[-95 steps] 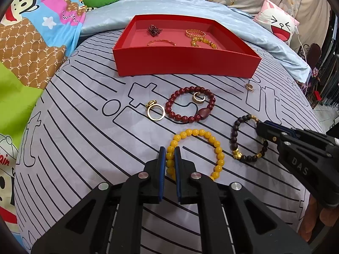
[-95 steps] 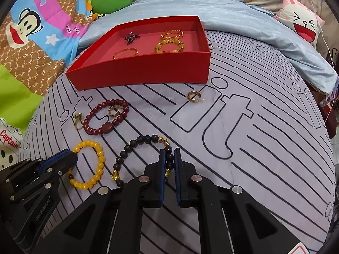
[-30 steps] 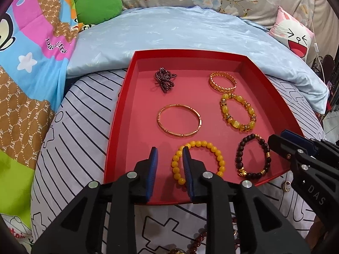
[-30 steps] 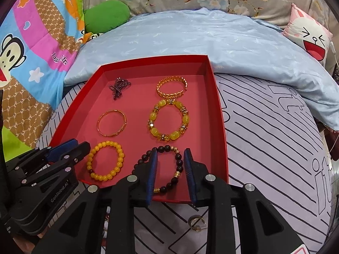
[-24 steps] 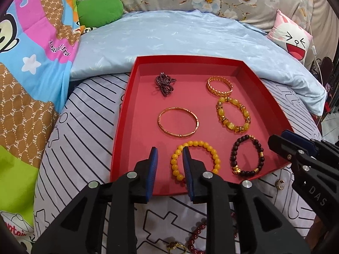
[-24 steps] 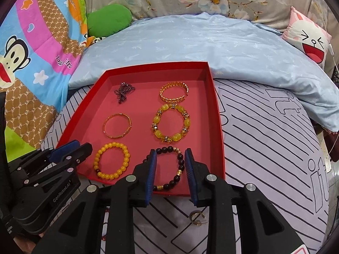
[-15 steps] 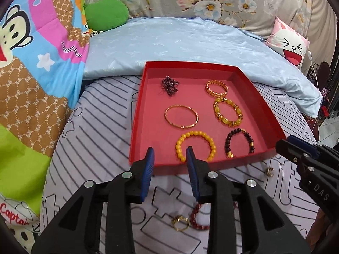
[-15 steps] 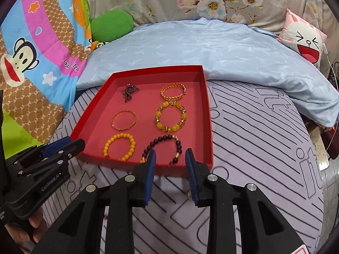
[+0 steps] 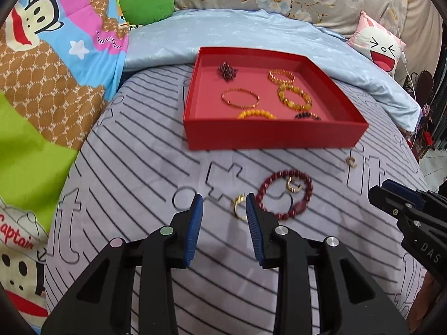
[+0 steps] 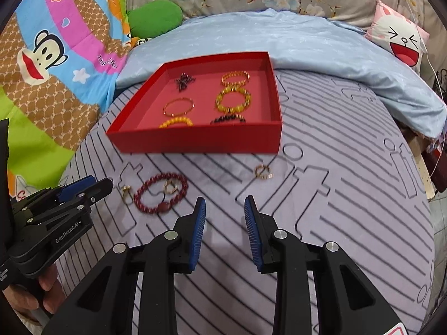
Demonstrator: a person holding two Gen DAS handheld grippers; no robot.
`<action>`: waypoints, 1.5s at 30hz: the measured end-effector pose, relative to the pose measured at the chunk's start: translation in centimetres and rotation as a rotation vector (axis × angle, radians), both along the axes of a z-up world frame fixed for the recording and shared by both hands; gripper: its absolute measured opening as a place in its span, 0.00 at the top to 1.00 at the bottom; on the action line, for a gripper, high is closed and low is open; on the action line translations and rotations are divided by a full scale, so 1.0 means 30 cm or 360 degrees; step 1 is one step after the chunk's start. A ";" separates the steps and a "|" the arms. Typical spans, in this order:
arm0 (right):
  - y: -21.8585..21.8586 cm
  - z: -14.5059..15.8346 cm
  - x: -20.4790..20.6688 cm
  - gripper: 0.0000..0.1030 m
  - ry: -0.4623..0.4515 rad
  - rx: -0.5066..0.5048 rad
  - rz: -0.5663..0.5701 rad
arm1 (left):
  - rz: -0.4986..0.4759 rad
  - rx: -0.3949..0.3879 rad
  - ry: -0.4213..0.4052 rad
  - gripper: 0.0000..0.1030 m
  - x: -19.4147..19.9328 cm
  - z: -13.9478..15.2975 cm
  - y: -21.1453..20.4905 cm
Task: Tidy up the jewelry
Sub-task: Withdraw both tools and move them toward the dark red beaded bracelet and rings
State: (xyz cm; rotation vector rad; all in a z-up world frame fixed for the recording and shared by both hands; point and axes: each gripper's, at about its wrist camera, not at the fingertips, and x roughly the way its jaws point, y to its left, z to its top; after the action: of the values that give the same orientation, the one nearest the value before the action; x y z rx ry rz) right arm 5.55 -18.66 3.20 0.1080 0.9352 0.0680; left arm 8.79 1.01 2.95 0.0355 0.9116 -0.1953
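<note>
A red tray (image 9: 273,136) (image 10: 195,139) on the striped sheet holds several bracelets, among them a yellow bead bracelet (image 9: 255,114) (image 10: 176,122) and a dark bead bracelet (image 9: 307,115) (image 10: 227,118) near its front wall. In front of it lie a dark red bead bracelet (image 9: 285,195) (image 10: 160,192), a gold ring (image 9: 294,184) (image 10: 170,186) inside that loop, a second gold ring (image 9: 239,205) (image 10: 126,192) to its left, and a third (image 9: 351,162) (image 10: 262,171) to the right. My left gripper (image 9: 223,201) is open and empty above the sheet beside the second ring. My right gripper (image 10: 225,202) is open and empty too.
A light blue blanket (image 9: 251,36) lies behind the tray. A cartoon quilt (image 9: 56,55) and a green cushion (image 9: 145,5) are at the left, a pink cartoon pillow (image 9: 380,47) at the back right. The bed edge drops off at the right.
Both grippers have drawn back from over the tray to the sheet in front of it, leaving the yellow and dark bracelets inside. Their jaws stand a little wider.
</note>
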 end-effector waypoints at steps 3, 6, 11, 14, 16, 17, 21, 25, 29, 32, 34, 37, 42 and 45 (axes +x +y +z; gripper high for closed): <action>-0.005 -0.030 -0.034 0.72 0.0037 0.0008 -0.0010 | 0.0001 -0.0006 0.0014 0.70 -0.036 -0.022 0.002; -0.007 -0.051 -0.052 0.72 0.0063 0.0017 -0.0015 | 0.0024 0.0001 0.0021 0.66 -0.067 -0.051 0.006; 0.021 -0.058 -0.055 0.72 0.0062 0.0031 0.0012 | 0.0042 -0.0011 0.0029 0.66 -0.091 -0.074 0.014; 0.051 -0.050 -0.032 0.72 0.0040 0.0029 0.0038 | 0.0057 -0.0018 0.0025 0.66 -0.090 -0.077 0.018; 0.068 -0.049 -0.012 0.72 0.0034 0.0043 0.0048 | 0.0067 -0.0023 0.0027 0.66 -0.087 -0.078 0.022; 0.077 -0.050 0.001 0.71 0.0032 0.0051 0.0051 | 0.0074 -0.0024 0.0030 0.66 -0.084 -0.080 0.025; 0.109 -0.055 0.044 0.67 0.0021 0.0043 0.0046 | 0.0088 -0.0025 0.0030 0.66 -0.072 -0.081 0.033; 0.136 -0.063 0.084 0.67 0.0027 0.0043 0.0049 | 0.0104 -0.0031 0.0031 0.66 -0.054 -0.083 0.039; 0.154 -0.076 0.117 0.67 0.0033 0.0031 0.0052 | 0.0115 -0.0036 0.0032 0.66 -0.041 -0.084 0.043; 0.167 -0.094 0.135 0.67 0.0051 0.0016 0.0058 | 0.0123 -0.0043 0.0039 0.66 -0.034 -0.088 0.049; 0.168 -0.116 0.139 0.67 0.0073 0.0006 0.0058 | 0.0126 -0.0045 0.0040 0.66 -0.032 -0.089 0.052; 0.149 -0.122 0.129 0.62 0.0057 0.0011 0.0039 | 0.0131 -0.0049 0.0046 0.66 -0.029 -0.092 0.055; 0.102 -0.127 0.105 0.70 0.0058 -0.0021 0.0017 | 0.0134 -0.0066 0.0049 0.65 -0.028 -0.094 0.059; 0.077 -0.121 0.098 0.72 0.0076 -0.0002 -0.0013 | 0.0137 -0.0068 0.0050 0.65 -0.026 -0.095 0.059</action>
State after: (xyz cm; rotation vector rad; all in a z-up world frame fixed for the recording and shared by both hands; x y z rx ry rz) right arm 8.49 -16.35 -0.44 0.1123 0.9824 0.0577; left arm 8.02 2.77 0.10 -0.0463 0.9379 -0.1353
